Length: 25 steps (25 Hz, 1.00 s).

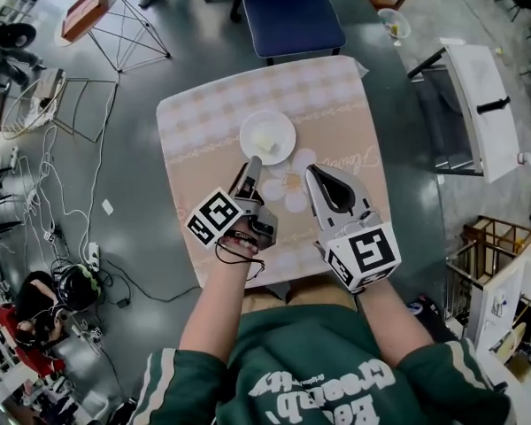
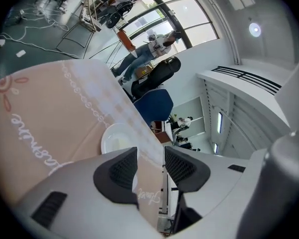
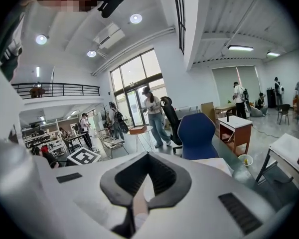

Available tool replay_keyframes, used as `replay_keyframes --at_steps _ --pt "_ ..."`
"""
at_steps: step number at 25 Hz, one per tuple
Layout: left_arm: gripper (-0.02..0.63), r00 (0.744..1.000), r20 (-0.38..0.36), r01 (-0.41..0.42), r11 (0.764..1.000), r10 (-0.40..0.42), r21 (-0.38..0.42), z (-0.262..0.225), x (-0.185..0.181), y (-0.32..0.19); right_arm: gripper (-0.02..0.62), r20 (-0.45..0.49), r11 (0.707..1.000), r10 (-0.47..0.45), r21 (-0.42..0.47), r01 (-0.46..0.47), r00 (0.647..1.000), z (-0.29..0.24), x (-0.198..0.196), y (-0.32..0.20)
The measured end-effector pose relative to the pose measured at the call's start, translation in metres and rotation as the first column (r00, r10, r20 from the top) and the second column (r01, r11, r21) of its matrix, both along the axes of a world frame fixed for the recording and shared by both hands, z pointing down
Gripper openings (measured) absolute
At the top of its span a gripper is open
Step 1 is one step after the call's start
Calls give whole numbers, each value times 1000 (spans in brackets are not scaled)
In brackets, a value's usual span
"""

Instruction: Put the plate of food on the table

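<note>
A white plate (image 1: pixel 267 137) with pale food on it rests on the pink patterned table (image 1: pixel 203 122), near the table's middle. In the left gripper view the plate (image 2: pixel 115 137) shows just beyond the left jaw, on the tablecloth (image 2: pixel 50 113). My left gripper (image 1: pixel 250 165) hovers just short of the plate's near rim; its jaws (image 2: pixel 150 156) stand apart with nothing between them. My right gripper (image 1: pixel 311 173) is to the right of the plate, above the flower print. Its jaws (image 3: pixel 148 155) are closed tip to tip and hold nothing.
A blue chair (image 1: pixel 288 11) stands at the table's far side. A white side table (image 1: pixel 478 104) is to the right, and a small round table with a red box (image 1: pixel 88 11) is at the far left. Cables (image 1: pixel 62 211) lie on the floor at left. People stand in the background (image 3: pixel 152 116).
</note>
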<state>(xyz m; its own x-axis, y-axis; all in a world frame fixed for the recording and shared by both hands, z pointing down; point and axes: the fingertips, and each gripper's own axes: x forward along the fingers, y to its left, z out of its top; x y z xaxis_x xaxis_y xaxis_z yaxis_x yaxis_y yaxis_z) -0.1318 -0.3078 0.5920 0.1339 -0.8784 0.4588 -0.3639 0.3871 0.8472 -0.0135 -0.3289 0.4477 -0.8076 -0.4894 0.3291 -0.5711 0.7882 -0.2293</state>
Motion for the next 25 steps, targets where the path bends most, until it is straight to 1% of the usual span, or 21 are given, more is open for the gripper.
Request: replay_keyframes --at_steps 3,7,8,9,14,16,17,18,19,22,23,25 --pt "156 1000 4 -21 999 20 28 -31 17 22 14 -1 1000 -19 0 19 1000 -16 3 17" --pt "96 997 52 -65 990 58 124 -74 23 29 14 16 998 -22 59 21 1000 -37 0 16" --pt "79 996 61 -80 985 71 150 -84 25 31 14 21 998 -19 66 18 1000 -42 0 17" --pt "75 994 71 -95 981 84 172 -94 28 33 14 24 998 -17 69 16 1000 -47 0 19" --pt "18 979 152 -172 952 137 252 -145 31 44 14 23 995 -37 90 34 999 -68 -4 42" --pt "11 970 176 -212 934 167 286 -168 36 47 15 23 993 -50 108 47 999 -78 -6 51" --pt "11 961 200 -243 922 188 301 -180 39 48 14 22 992 -53 118 50 998 -83 -6 55" --pt "11 948 241 -281 907 211 313 -192 42 50 14 23 991 -54 127 51 998 -88 -6 58" --pt "11 927 296 -322 891 229 319 -204 44 52 14 23 989 -54 135 51 998 -93 -7 61" --pt "11 843 476 -429 847 250 315 -233 45 62 14 23 987 -50 152 46 998 -102 -8 67" --pt "11 817 520 -452 836 249 310 -241 44 65 14 24 987 -47 156 43 999 -106 -8 69" --pt "10 774 585 -483 822 241 300 -255 40 73 15 27 986 -49 161 44 998 -112 -8 73"
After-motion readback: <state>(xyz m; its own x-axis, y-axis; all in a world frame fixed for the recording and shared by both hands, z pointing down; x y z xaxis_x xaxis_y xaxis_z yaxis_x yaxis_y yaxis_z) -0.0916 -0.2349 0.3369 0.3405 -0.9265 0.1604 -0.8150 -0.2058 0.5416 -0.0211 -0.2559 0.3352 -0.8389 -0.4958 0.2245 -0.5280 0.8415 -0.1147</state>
